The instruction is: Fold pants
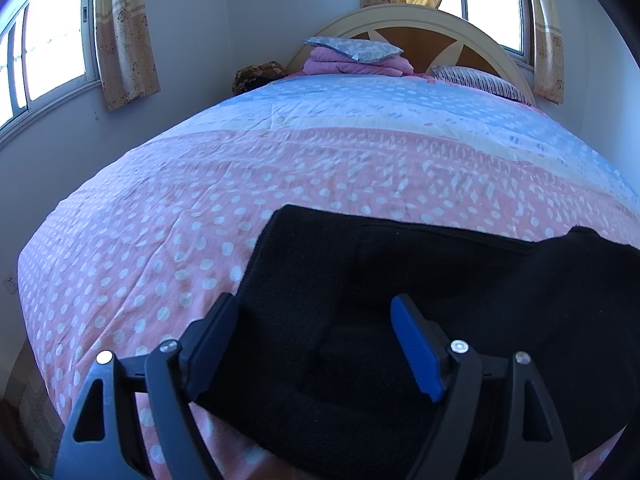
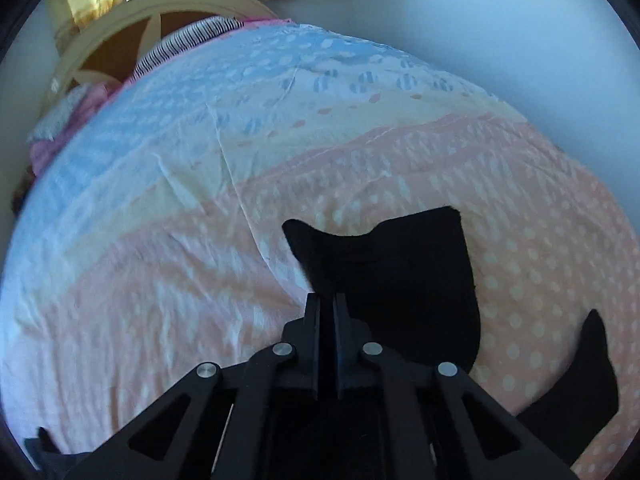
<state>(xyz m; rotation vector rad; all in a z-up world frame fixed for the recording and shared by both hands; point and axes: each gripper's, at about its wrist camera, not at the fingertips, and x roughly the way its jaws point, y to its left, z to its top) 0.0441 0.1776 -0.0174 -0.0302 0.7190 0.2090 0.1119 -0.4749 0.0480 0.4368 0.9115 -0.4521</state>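
Two claws, one pair of black pants, one big bed. Found the pants (image 1: 460, 280) lying dark and wide on the bed (image 1: 160, 240), on its pink cover with white dots, close to the near edge. Saw pillows (image 1: 356, 50) far off by the headboard (image 1: 420, 14), well apart from the pants.

Held the left claw (image 1: 316, 340) low over the pants with its two fingers wide apart. Had cloth under and between them, but squeezed nothing.

Had the right claw (image 2: 328, 300) shut tight, fingers almost together. Seemed to pinch an edge of the pants (image 2: 392, 280) right at the tips, with a black flap spreading out past them. Could not be fully sure of the pinch, since black on black hid the spot. Showed another black bit (image 2: 592, 364) off to the side on the cover, likely more of the same pants.

Looked like an early part of the job. Did not look neat or small yet: just one wide, floppy shape, with no tidy stack of layers to see. Maybe had one fold about to start, with the pinched edge ready to go over. Left to do, by best guess: bring that edge across, lay it flat, fold again, smooth down.
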